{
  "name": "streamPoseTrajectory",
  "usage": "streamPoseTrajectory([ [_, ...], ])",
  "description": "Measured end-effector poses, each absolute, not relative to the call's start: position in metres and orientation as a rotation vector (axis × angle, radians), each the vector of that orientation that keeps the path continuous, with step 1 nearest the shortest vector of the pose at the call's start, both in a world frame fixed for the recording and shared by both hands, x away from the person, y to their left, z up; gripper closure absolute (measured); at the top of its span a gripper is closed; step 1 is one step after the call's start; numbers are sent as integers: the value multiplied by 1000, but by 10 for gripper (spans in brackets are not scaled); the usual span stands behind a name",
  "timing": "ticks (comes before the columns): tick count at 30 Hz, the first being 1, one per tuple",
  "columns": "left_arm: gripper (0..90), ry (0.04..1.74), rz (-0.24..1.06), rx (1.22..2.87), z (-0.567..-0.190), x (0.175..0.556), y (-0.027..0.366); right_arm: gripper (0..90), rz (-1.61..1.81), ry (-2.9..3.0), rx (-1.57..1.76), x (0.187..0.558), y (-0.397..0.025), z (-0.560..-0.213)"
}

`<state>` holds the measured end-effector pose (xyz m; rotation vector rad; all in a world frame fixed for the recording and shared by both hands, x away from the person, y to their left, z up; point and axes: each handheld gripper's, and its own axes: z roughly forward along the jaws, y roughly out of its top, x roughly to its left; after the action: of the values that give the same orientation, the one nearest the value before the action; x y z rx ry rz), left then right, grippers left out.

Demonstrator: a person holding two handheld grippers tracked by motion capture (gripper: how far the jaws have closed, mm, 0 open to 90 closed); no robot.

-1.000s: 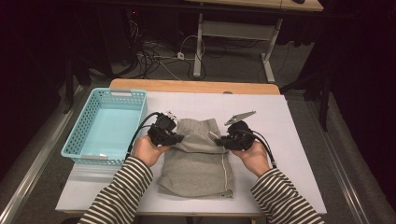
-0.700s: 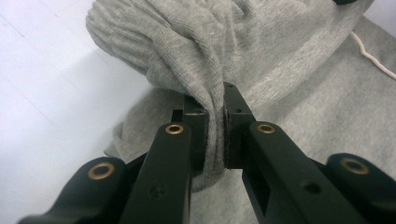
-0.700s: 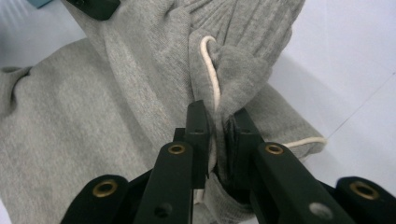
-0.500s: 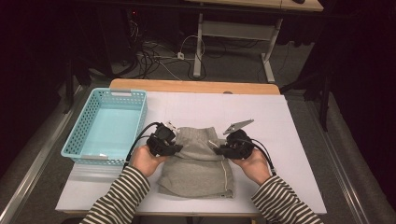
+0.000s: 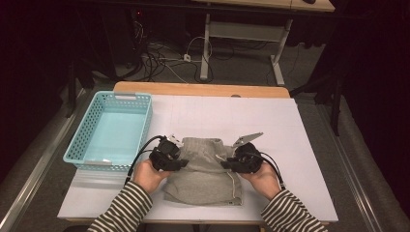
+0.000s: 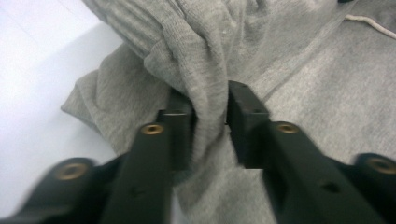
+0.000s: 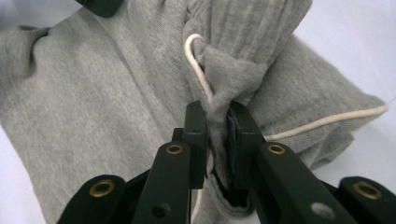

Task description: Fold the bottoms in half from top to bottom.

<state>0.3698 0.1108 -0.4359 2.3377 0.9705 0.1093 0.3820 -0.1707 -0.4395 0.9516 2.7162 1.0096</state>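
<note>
A grey knit garment (image 5: 203, 176) with a cream drawstring (image 7: 198, 70) lies folded on the white table near its front edge. My left gripper (image 5: 180, 163) pinches the garment's left side; a bunched fold of grey cloth (image 6: 210, 107) sits squeezed between its black jaws. My right gripper (image 5: 226, 164) is shut on the right side, where a ribbed fold (image 7: 219, 105) and part of the drawstring are caught between the jaws. Both grippers hold the upper layer folded down toward the person.
A light blue plastic basket (image 5: 80, 145) stands at the table's left, open side up, close to my left gripper. The white table (image 5: 241, 116) runs back to a wooden strip. Cables and a desk frame (image 5: 208, 43) lie on the floor beyond.
Both grippers have moved toward the person with the garment's top edge, folding it down over the lower part. The garment now looks shorter from front to back.
</note>
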Motion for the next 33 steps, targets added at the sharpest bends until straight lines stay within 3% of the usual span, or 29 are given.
streamPoseTrajectory([
  [2,553,964,133,2313,-433,363,114,790,1022,2723,952,380,-172,-441],
  [7,533,1011,139,2262,-429,357,127,782,1045,2719,928,374,-175,-445],
  [15,741,1077,131,2176,-427,361,138,769,1063,2736,916,369,-178,-446],
  [20,804,1123,104,2169,-431,368,140,769,1068,2739,907,366,-179,-447],
  [27,802,1163,62,2148,-438,379,134,766,1058,2741,897,364,-179,-447],
  [33,742,1185,41,2175,-447,387,127,757,1065,2745,904,362,-179,-446],
])
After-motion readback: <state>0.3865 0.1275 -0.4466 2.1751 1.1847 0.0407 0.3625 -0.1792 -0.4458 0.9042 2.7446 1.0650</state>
